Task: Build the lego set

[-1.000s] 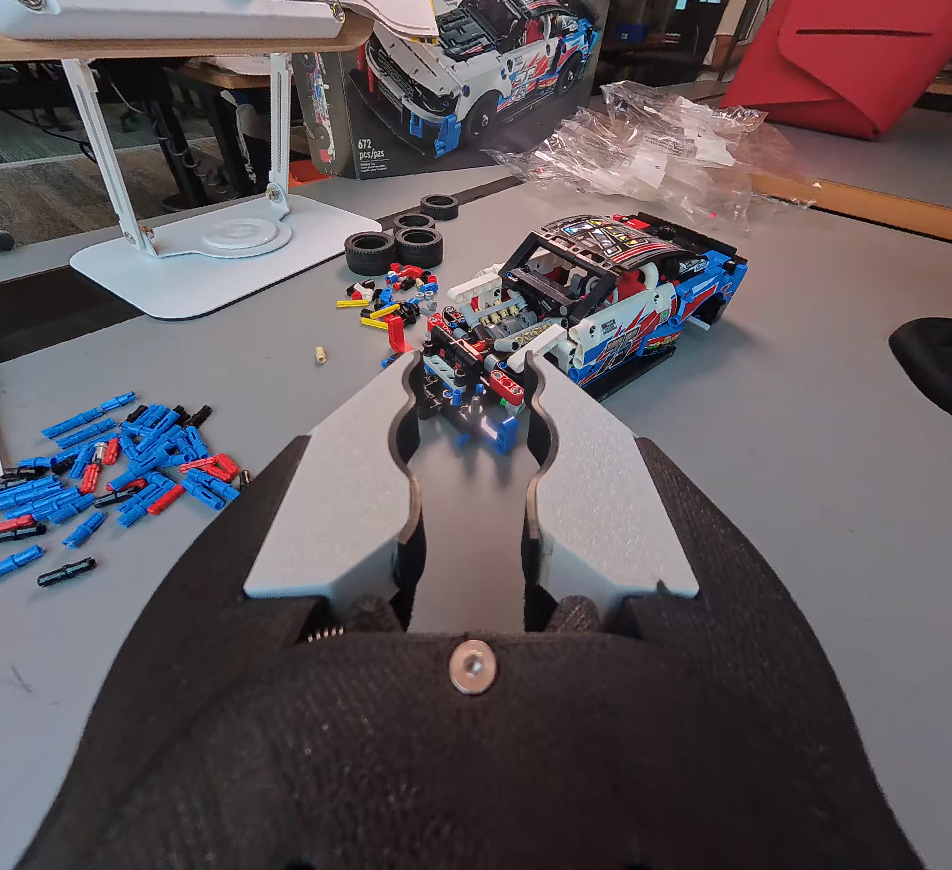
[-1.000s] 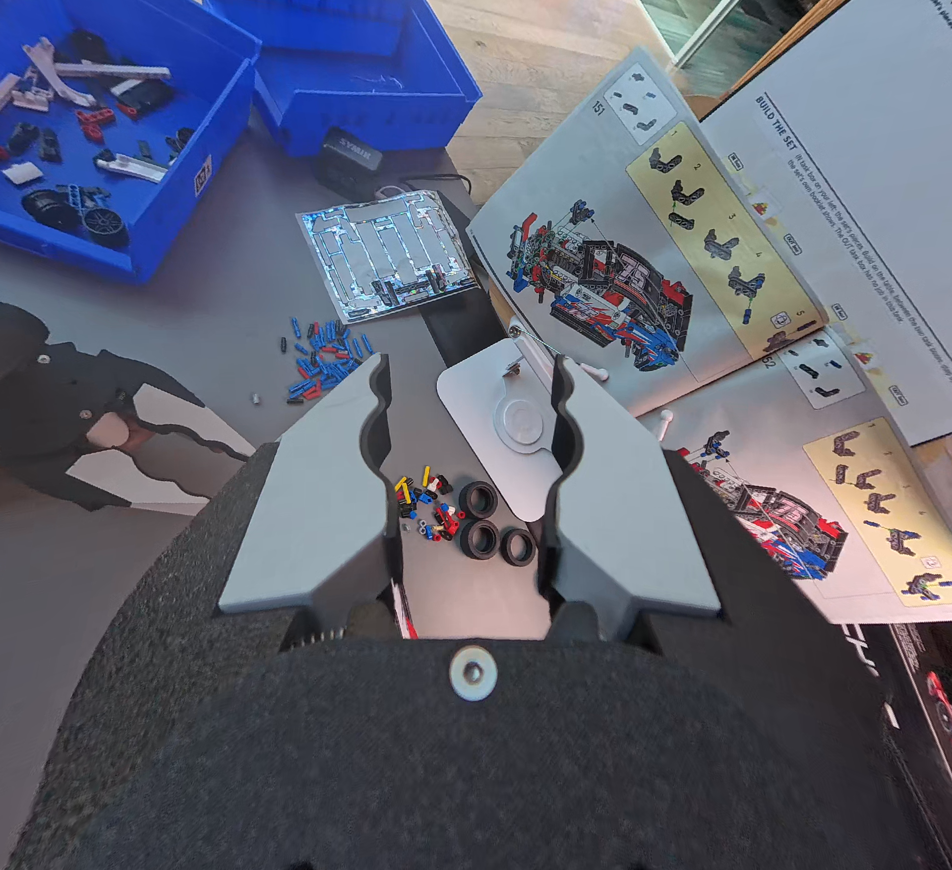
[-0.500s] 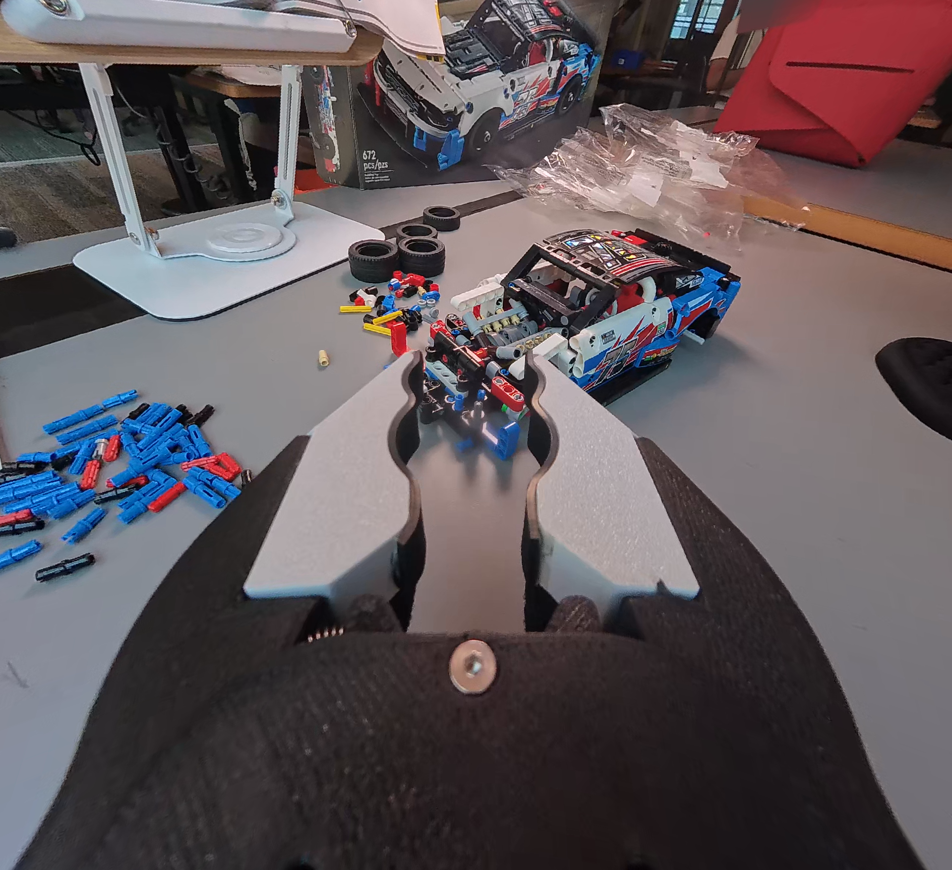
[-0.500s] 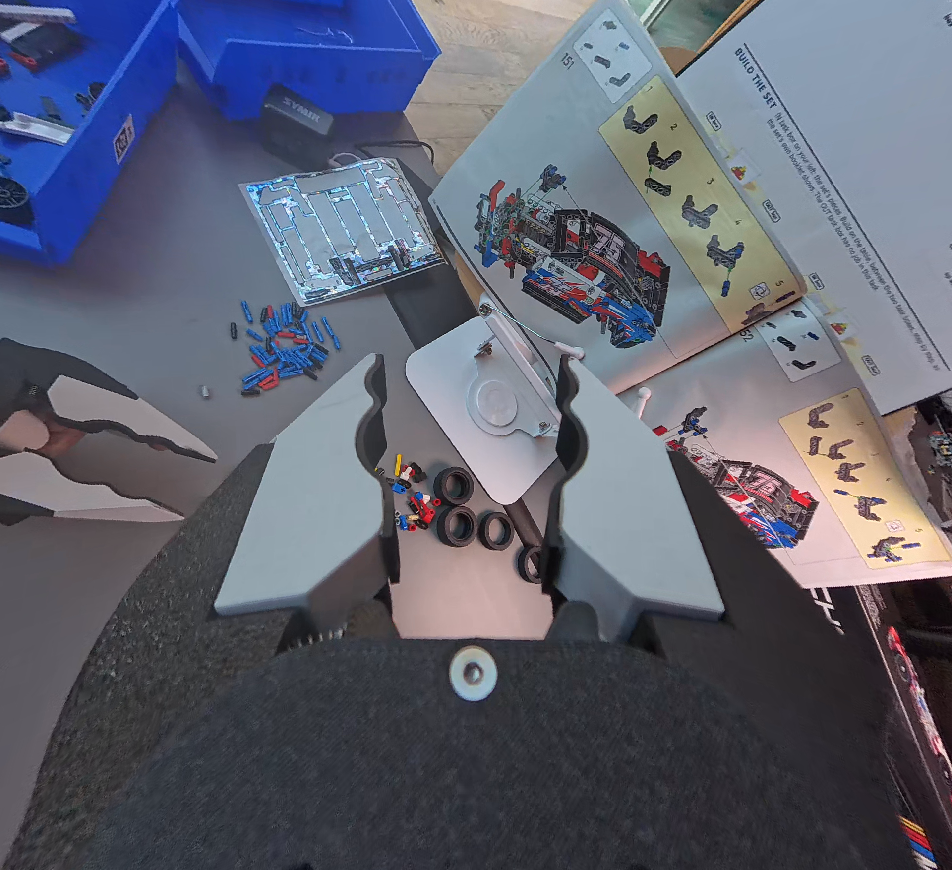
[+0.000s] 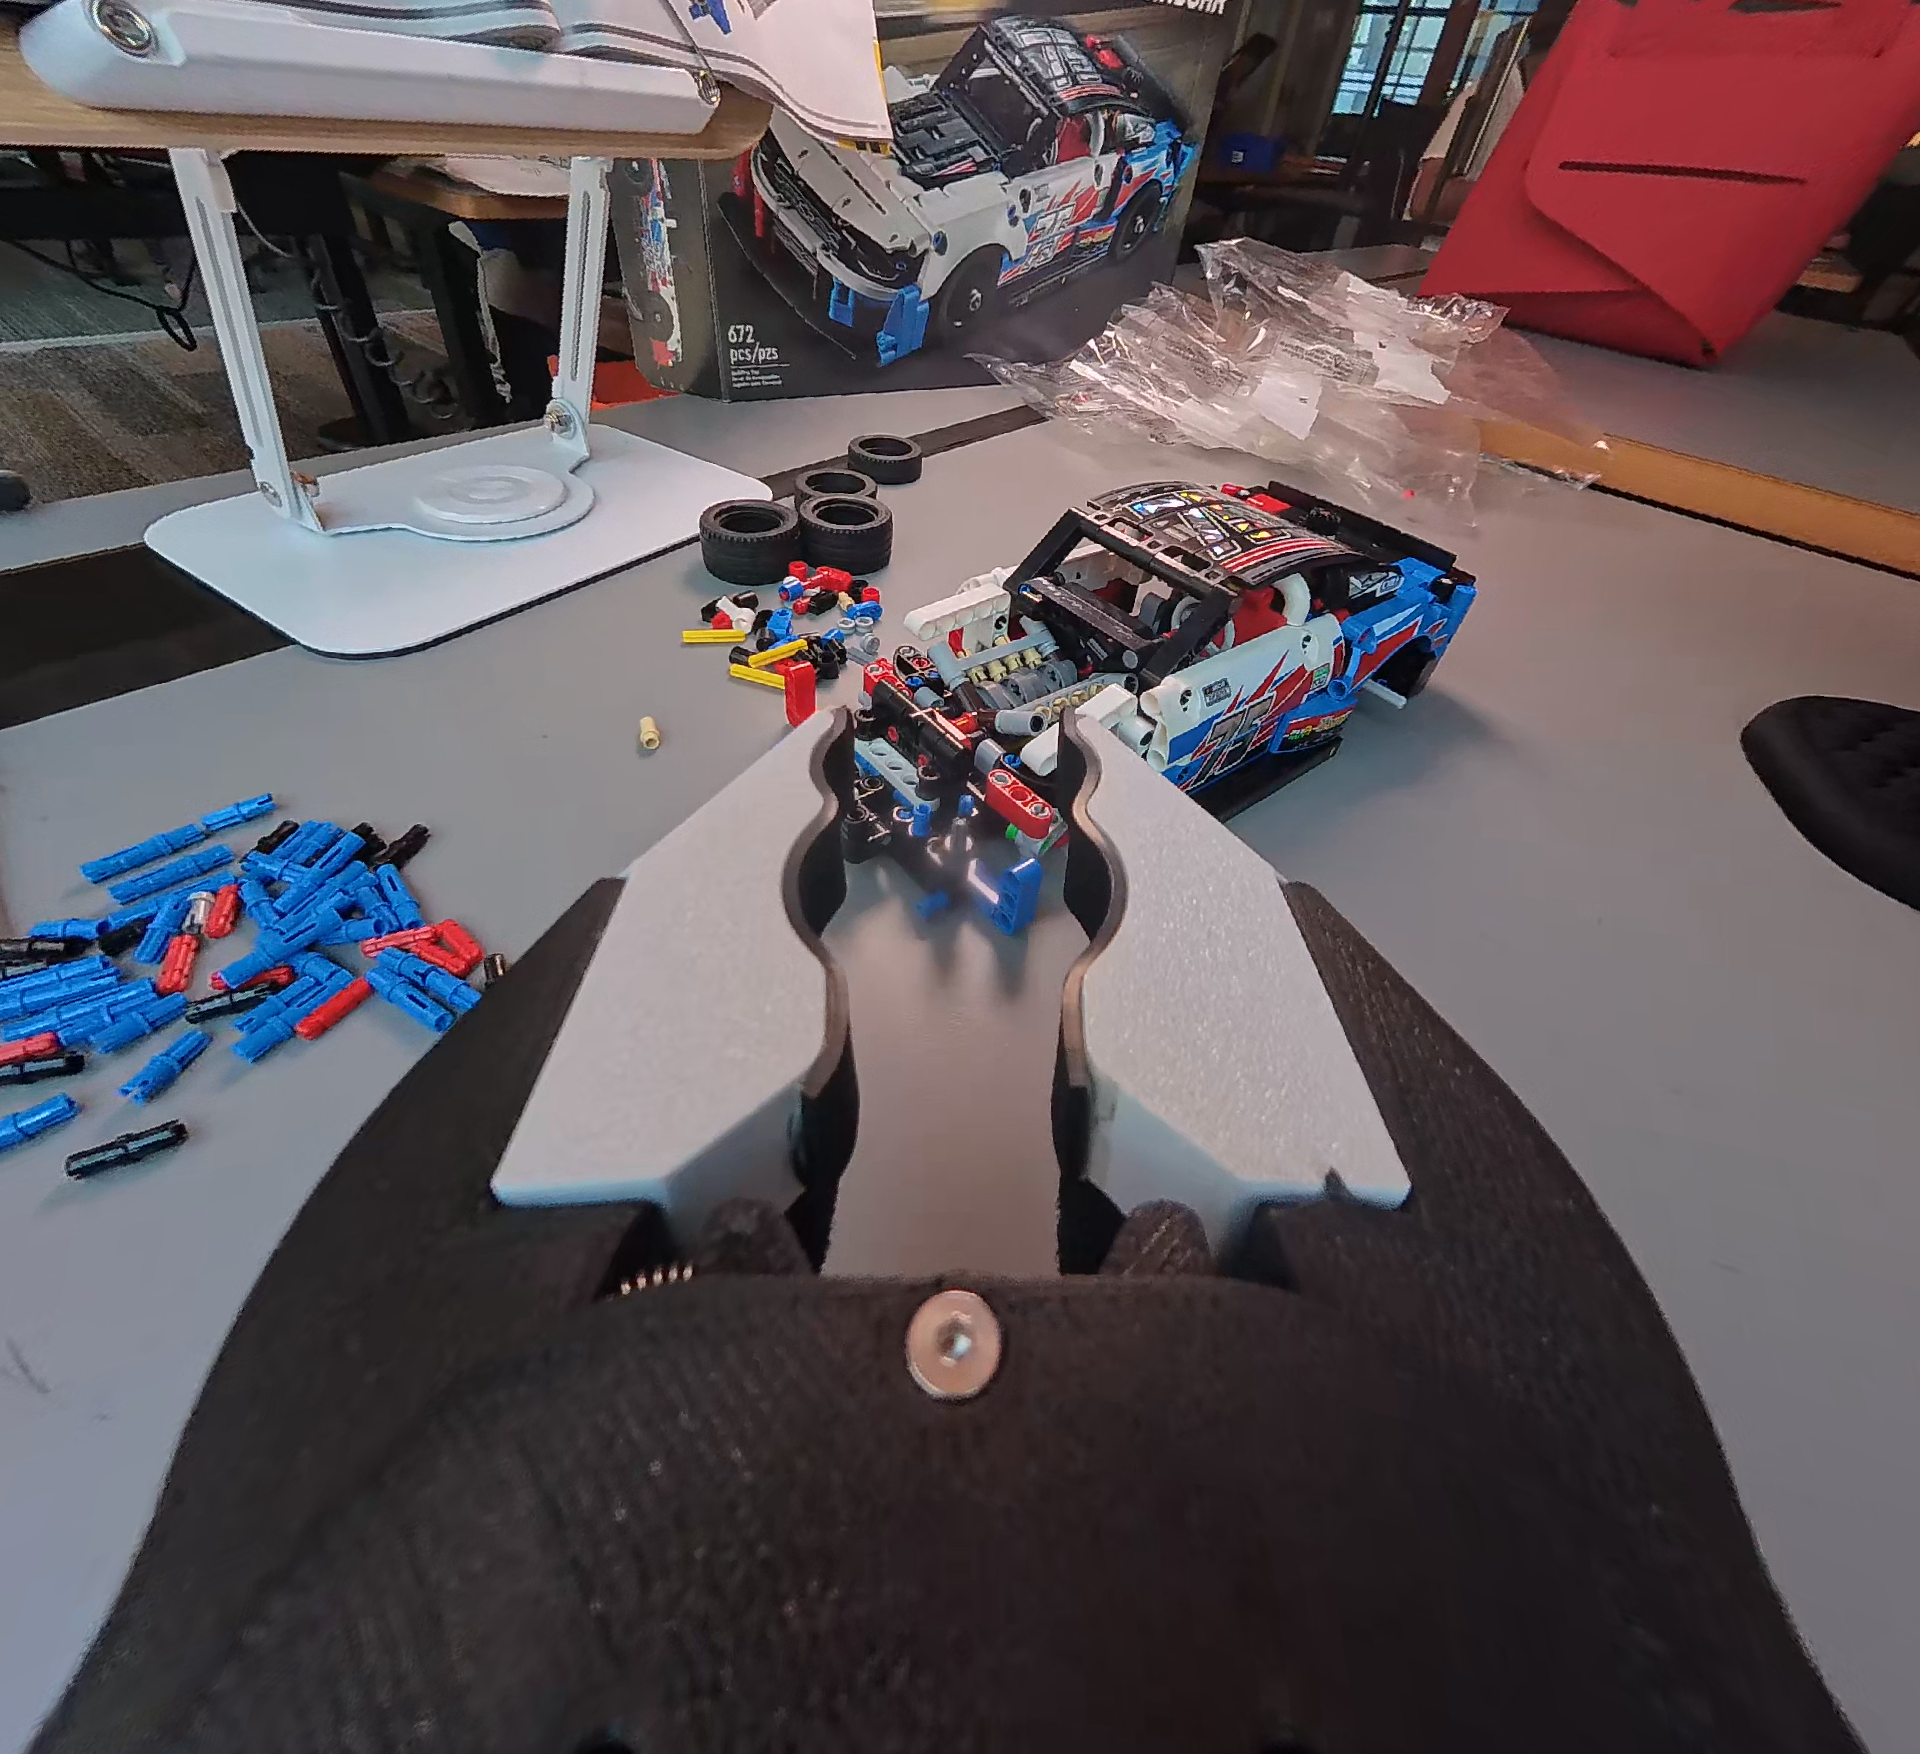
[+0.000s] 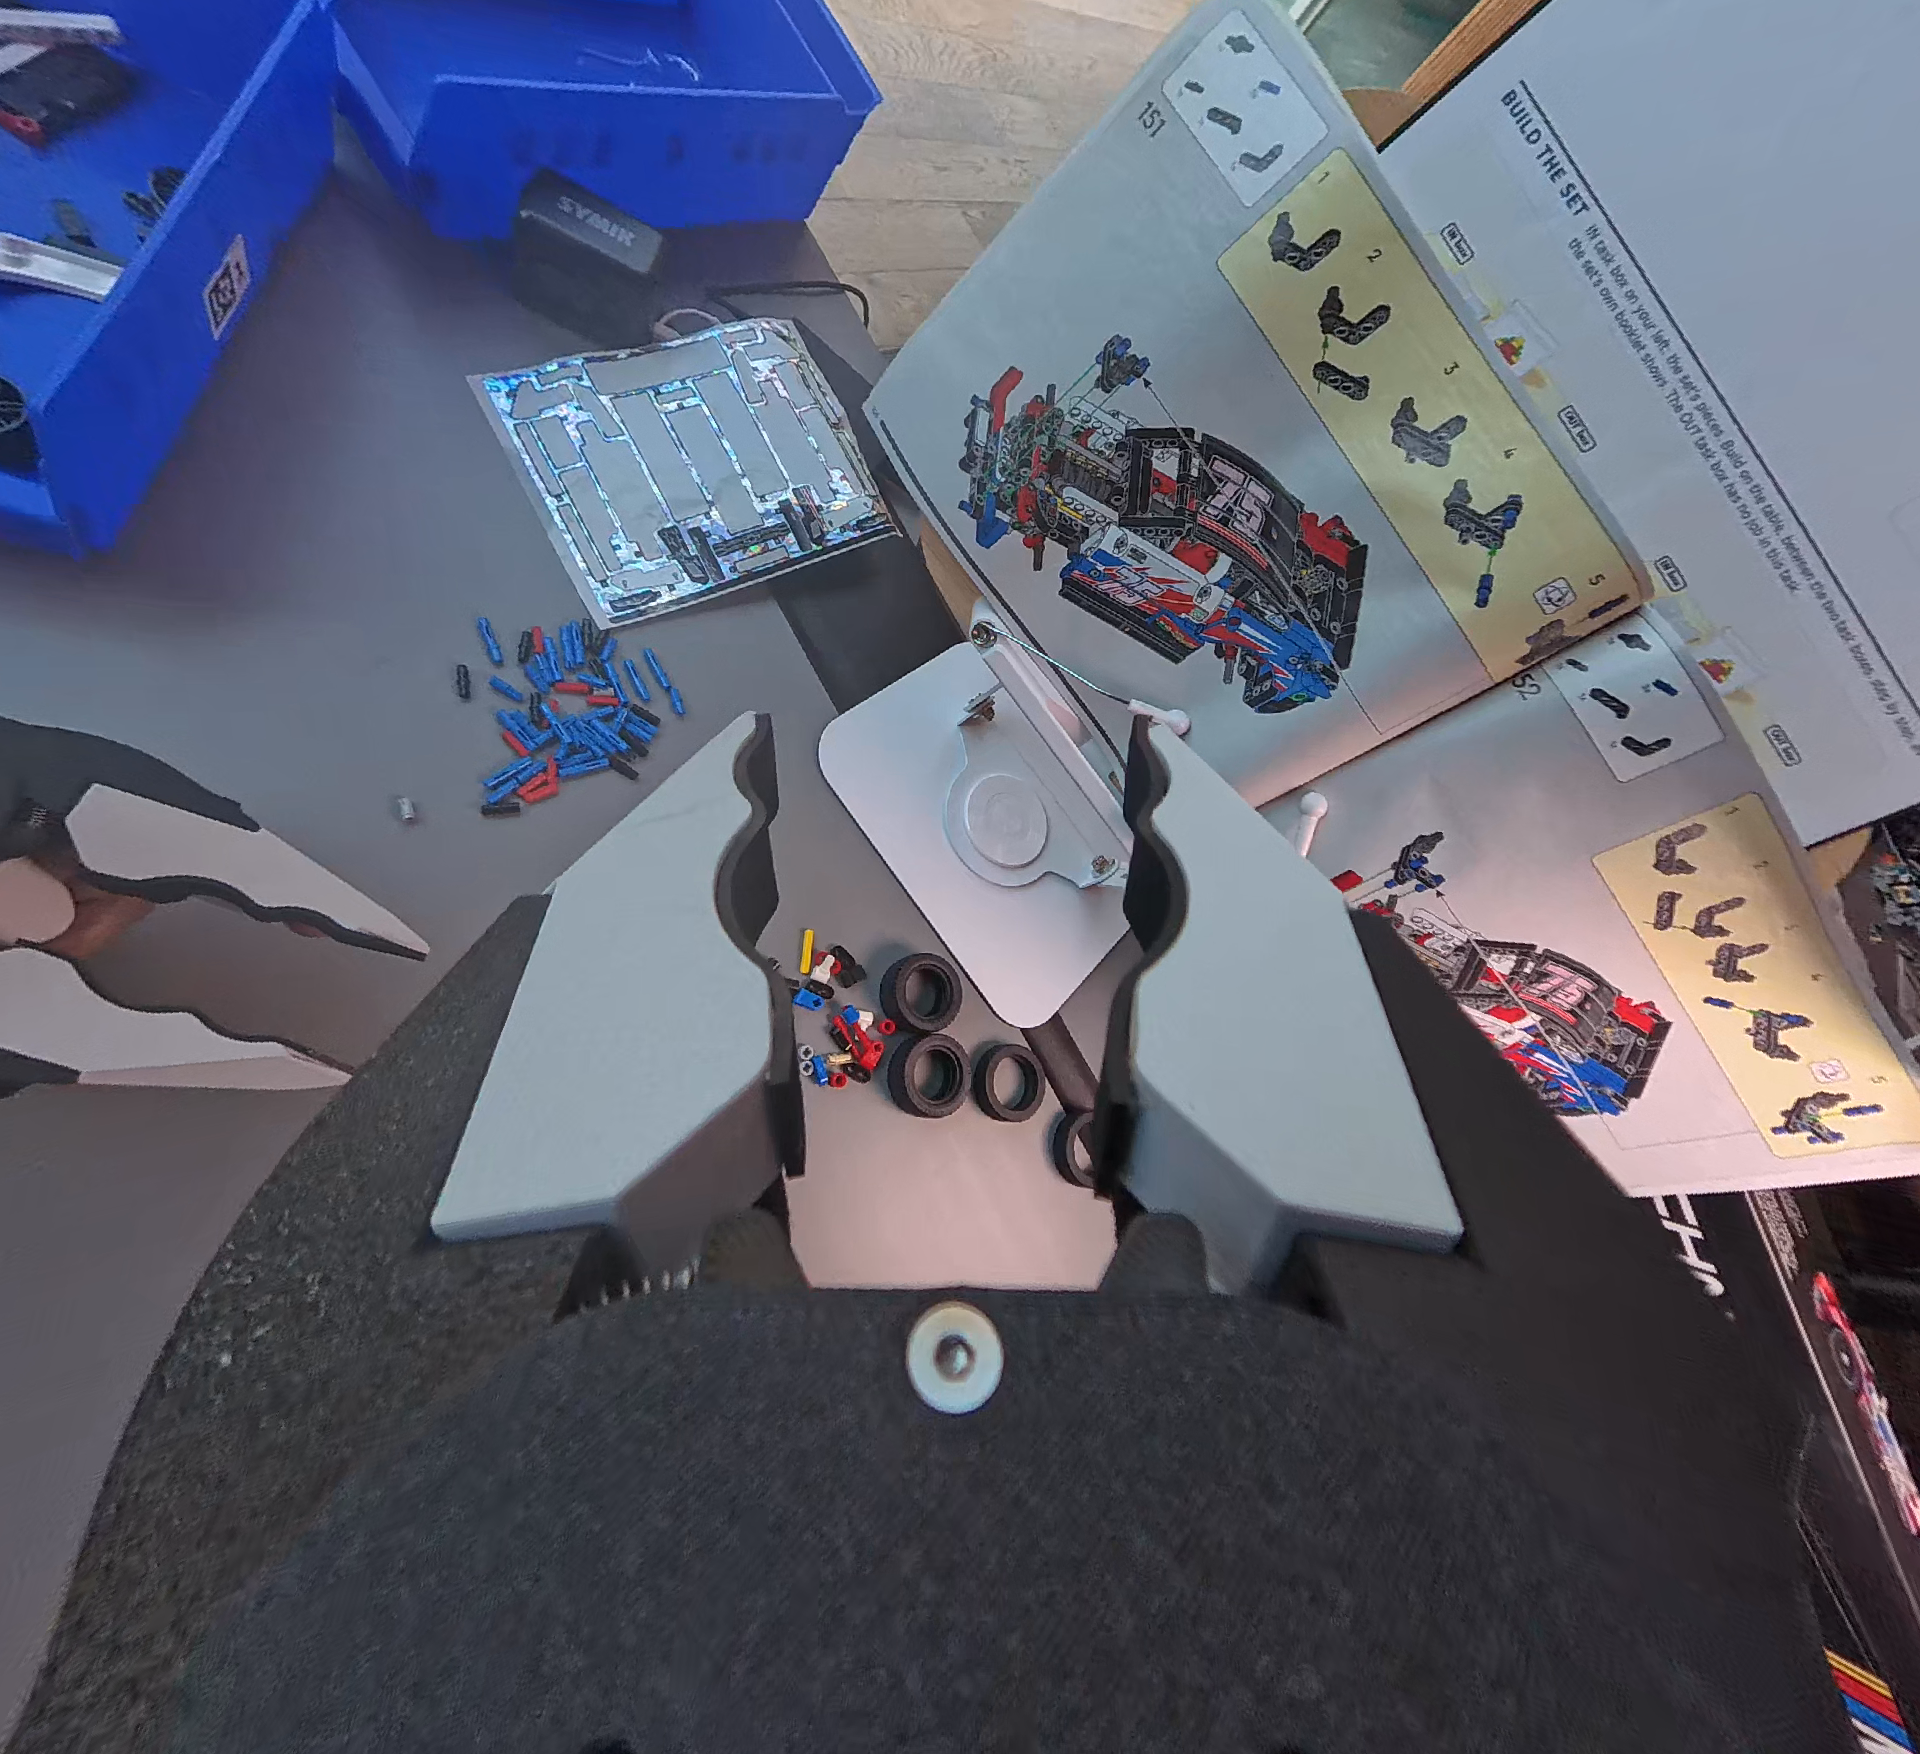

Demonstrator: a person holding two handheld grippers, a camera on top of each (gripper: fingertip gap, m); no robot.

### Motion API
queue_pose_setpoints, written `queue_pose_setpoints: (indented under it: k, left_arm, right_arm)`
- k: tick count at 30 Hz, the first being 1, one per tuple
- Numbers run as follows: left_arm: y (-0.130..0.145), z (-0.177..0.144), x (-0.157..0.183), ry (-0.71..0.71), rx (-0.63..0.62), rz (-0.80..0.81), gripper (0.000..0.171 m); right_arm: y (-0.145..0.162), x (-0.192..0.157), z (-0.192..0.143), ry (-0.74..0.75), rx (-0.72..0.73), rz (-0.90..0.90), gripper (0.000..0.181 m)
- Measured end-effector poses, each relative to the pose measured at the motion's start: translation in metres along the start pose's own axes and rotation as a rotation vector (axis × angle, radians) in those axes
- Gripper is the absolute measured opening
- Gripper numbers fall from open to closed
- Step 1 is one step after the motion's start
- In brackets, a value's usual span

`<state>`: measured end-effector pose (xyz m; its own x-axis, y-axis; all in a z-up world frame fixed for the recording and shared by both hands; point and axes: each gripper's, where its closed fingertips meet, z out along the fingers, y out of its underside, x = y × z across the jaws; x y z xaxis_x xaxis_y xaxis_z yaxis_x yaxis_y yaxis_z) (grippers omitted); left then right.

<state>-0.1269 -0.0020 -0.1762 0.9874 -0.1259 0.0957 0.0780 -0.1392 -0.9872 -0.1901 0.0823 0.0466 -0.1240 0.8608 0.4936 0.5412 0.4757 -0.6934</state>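
lego car (image 5: 1174, 655): part-built, resting on the grey bench (image 5: 1507, 925), its open front end just ahead of the left tongs (image 5: 948, 748), which are spread and empty. judged light and rigid overall, but the exposed front beams and pins may detach under pressure; take hold low on the body sides, not by the roof frame. loose parts (image 5: 790, 624) and four tyres (image 5: 795, 530) lie beside the car; a scatter of blue and red pins (image 5: 260, 935) lies further left. right tongs (image 6: 951, 769): spread, empty, above the tyres. blue bins (image 6: 156, 270) at the bench end: one holds several pieces, the other (image 6: 603, 42) appears empty.
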Motion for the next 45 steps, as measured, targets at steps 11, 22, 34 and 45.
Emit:
queue_pose_setpoints:
  k: [11, 22, 34, 45]
  left_arm:
    - [-0.001, -0.001, -0.001, -0.003, 0.007, -0.006, 0.038]
    - [0.001, 0.001, 0.004, 0.021, -0.010, 0.008, 0.038]
    - [0.002, 0.002, 0.004, 0.000, -0.047, 0.086, 0.040]
    - [0.002, 0.000, -0.004, -0.063, -0.070, 0.160, 0.040]
  right_arm:
    - [0.010, -0.001, 0.006, -0.005, -0.018, 0.013, 0.067]
    - [0.033, -0.028, 0.018, -0.130, 0.050, 0.148, 0.074]
    - [0.128, -0.073, -0.027, -0.253, 0.437, 0.568, 0.068]
    - [0.184, -0.072, -0.055, -0.062, 0.578, 0.617, 0.058]
